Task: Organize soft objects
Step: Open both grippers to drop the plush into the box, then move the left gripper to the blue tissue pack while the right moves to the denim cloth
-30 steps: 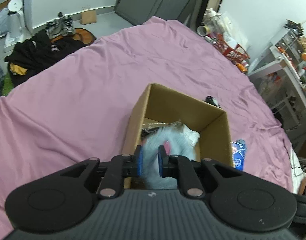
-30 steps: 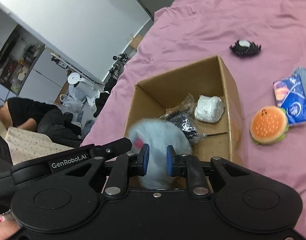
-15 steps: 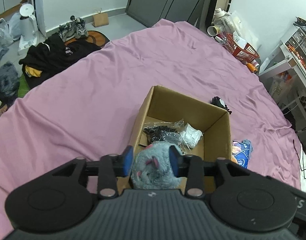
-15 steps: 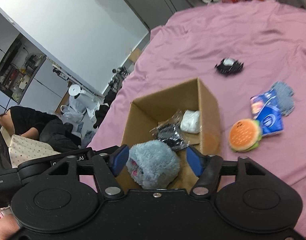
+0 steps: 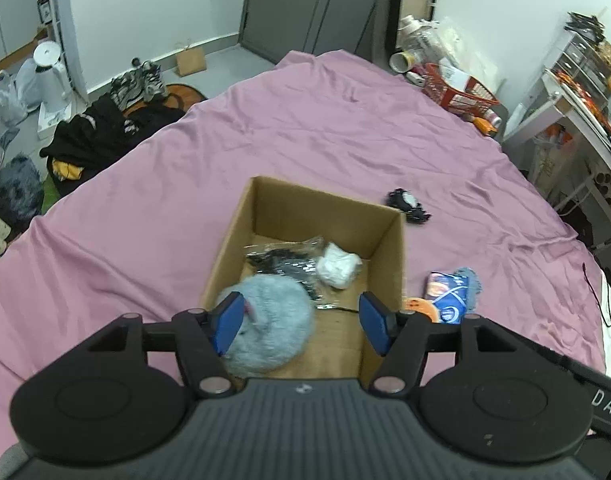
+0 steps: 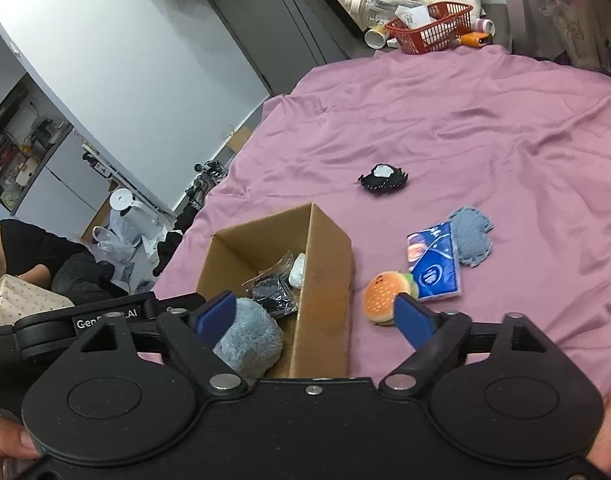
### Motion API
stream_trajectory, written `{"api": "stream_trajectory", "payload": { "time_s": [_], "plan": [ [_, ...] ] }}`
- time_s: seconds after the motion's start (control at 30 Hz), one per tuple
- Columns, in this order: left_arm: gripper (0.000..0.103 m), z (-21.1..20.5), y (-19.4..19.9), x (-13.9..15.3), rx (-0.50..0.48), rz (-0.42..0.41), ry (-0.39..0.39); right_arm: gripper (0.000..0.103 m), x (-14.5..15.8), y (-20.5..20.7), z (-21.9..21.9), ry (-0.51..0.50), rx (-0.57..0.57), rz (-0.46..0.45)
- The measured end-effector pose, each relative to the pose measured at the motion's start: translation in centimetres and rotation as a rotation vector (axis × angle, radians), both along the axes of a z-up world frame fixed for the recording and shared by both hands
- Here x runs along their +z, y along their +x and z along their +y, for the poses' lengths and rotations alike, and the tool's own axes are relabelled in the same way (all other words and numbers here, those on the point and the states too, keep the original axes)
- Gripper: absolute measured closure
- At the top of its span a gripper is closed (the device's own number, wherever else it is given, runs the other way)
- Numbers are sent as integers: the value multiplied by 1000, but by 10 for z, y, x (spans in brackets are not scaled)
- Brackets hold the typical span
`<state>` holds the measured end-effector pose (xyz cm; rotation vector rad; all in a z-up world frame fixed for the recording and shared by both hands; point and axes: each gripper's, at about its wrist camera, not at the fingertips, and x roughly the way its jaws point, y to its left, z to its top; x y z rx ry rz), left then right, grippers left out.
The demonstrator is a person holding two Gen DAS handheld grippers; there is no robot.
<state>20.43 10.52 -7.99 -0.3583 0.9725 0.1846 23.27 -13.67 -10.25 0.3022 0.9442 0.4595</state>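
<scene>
Pink bedsheet [image 5: 305, 128] covers the whole work surface, with a cardboard box [image 5: 387, 248] standing open on it. Inside lie a grey plush toy [image 5: 273, 312], a white bundle [image 5: 337, 266] and a black packet [image 5: 281, 260] — three things stowed. Both the left gripper [image 5: 301, 322] and the right gripper [image 6: 315, 316] are spread wide, holding nothing. Left outside, just beside the box: a burger toy [image 6: 383, 296], a blue packet [image 6: 435, 266], a blue-grey cloth [image 6: 471, 240] — and, farther off, a black spiky toy [image 6: 383, 178].
</scene>
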Motion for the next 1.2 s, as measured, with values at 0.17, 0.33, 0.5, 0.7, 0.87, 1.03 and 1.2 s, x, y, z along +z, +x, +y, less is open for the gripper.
{"api": "stream_trajectory", "payload": {
  "time_s": [0.17, 0.33, 0.5, 0.7, 0.87, 1.03, 1.2],
  "plan": [
    [35, -19, 0, 7, -30, -18, 3, 12, 8, 1, -19, -3, -5, -25],
    [27, -37, 3, 9, -56, -4, -1, 10, 12, 1, -34, -14, -2, -38],
    [20, -53, 8, 12, -53, -1, 0, 3, 15, 3, -49, -19, -11, -54],
    [12, -73, 18, 21, -62, -18, 12, 0, 19, 15, -69, -31, -18, -56],
    [9, -89, 28, 27, -51, -24, 9, 0, 24, 28, -94, -21, -46, -57],
    [9, -106, 35, 31, -41, -39, 25, 0, 23, 40, -114, -9, -55, -52],
    [9, -115, 41, 29, -17, -38, 10, 1, 20, 50, -125, 10, -55, -39]
  ]
}}
